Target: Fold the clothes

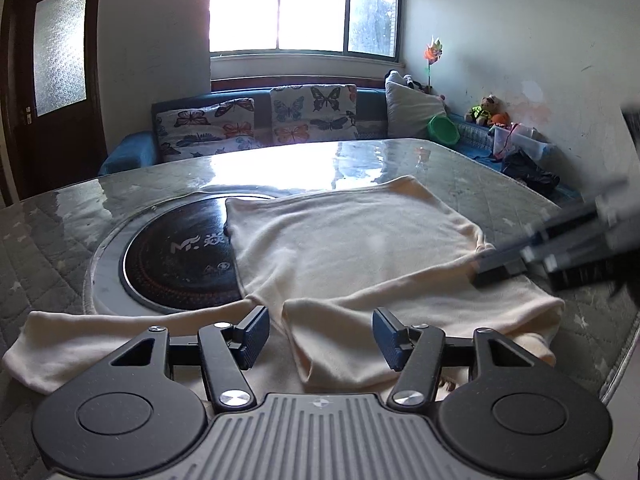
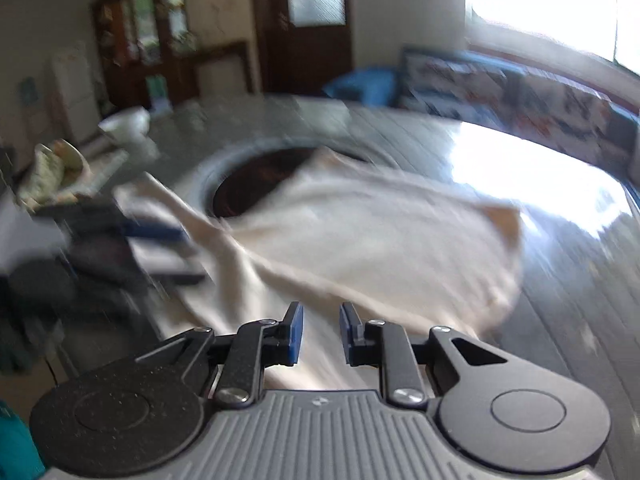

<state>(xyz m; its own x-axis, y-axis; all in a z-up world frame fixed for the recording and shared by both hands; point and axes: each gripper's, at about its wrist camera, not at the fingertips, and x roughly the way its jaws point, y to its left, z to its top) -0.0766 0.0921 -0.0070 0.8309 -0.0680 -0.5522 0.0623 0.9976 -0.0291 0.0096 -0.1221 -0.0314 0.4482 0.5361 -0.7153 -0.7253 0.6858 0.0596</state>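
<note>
A cream garment [image 1: 352,248] lies spread on the table, its far left corner over a round black cooktop [image 1: 176,260]. One sleeve trails to the near left [image 1: 80,344], and a folded part lies near the front edge. My left gripper [image 1: 322,336] hovers open over that near fold with nothing between its fingers. My right gripper [image 1: 500,268] comes in blurred from the right and reaches the garment's right edge. In the right wrist view the right gripper [image 2: 322,332] stands open above the cream garment [image 2: 360,240], with a narrow gap and no cloth in it. The left gripper [image 2: 160,248] shows blurred at the left.
The table [image 1: 460,160] has a glossy quilted cover, and its right edge is close to the garment. A sofa with butterfly cushions [image 1: 312,112], a green bowl [image 1: 442,128] and toys stand behind it. White bowls [image 2: 124,124] sit on the table's far left side.
</note>
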